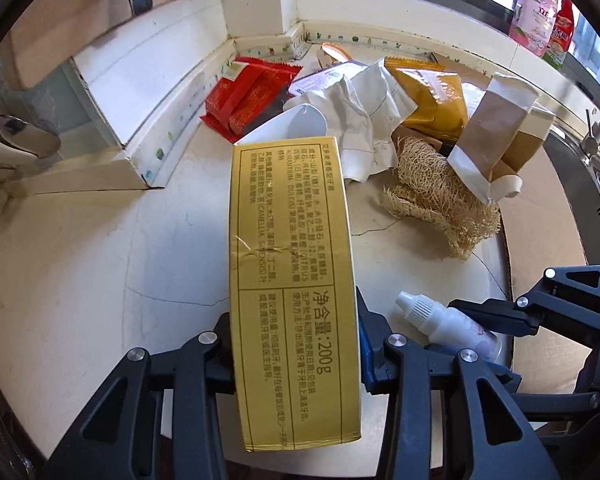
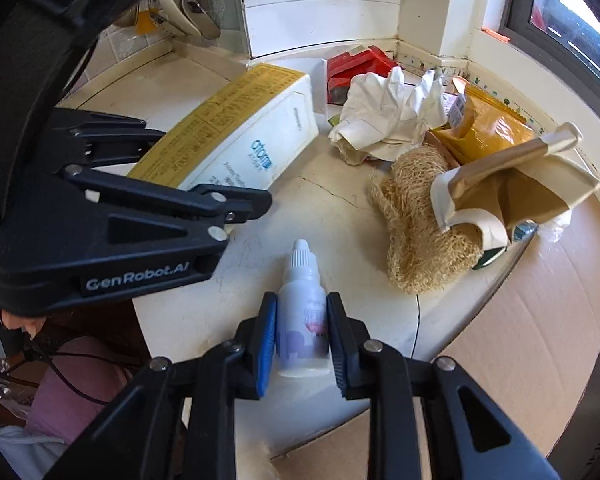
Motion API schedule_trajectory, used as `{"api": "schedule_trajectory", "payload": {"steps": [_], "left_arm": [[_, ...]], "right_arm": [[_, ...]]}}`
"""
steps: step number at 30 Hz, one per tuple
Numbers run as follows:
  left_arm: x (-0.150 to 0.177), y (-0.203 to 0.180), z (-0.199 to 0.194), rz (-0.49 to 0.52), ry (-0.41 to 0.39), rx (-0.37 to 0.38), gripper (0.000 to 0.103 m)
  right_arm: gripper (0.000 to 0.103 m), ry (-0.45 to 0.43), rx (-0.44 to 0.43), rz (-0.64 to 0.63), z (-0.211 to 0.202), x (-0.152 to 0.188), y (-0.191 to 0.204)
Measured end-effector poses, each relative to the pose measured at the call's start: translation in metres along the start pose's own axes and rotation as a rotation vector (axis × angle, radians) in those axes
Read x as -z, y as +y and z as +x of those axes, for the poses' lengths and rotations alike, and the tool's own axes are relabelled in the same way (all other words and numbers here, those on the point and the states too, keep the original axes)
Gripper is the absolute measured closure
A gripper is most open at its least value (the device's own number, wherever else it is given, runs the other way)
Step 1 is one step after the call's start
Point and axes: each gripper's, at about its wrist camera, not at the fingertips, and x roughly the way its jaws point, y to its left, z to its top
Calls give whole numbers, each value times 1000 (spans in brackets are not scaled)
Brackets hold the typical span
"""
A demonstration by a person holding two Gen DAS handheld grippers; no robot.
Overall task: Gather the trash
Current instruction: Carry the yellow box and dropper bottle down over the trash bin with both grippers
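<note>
Two tools, both loaded: left tool [image 1: 296,344] clamped on yellow toothpaste box [image 1: 292,280], long axis running forward, far end toward the trash pile; right tool [image 2: 302,328] gripping dropper bottle [image 2: 302,312], nozzle forward, above the counter [image 2: 332,216] edge.

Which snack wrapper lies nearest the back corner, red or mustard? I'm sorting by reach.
The red wrapper: it lies against the wall's edging strip, while the mustard wrapper sits further right, behind the crumpled white paper.

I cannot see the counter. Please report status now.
Left gripper shut on yellow box. Right gripper shut on dropper bottle. Trash pile ahead, nothing blocking.
</note>
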Motion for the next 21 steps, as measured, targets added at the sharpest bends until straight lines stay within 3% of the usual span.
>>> {"api": "schedule_trajectory", "payload": {"steps": [7, 14, 21], "left_arm": [[26, -1, -51, 36, -92, -42, 63], [95, -2, -107, 54, -89, -16, 63], [152, -4, -127, 4, -63, 12, 63]], "right_arm": [[79, -68, 0, 100, -35, 22, 10], [79, -120, 4, 237, -84, 69, 47], [79, -127, 14, 348, -107, 117, 91]]}}
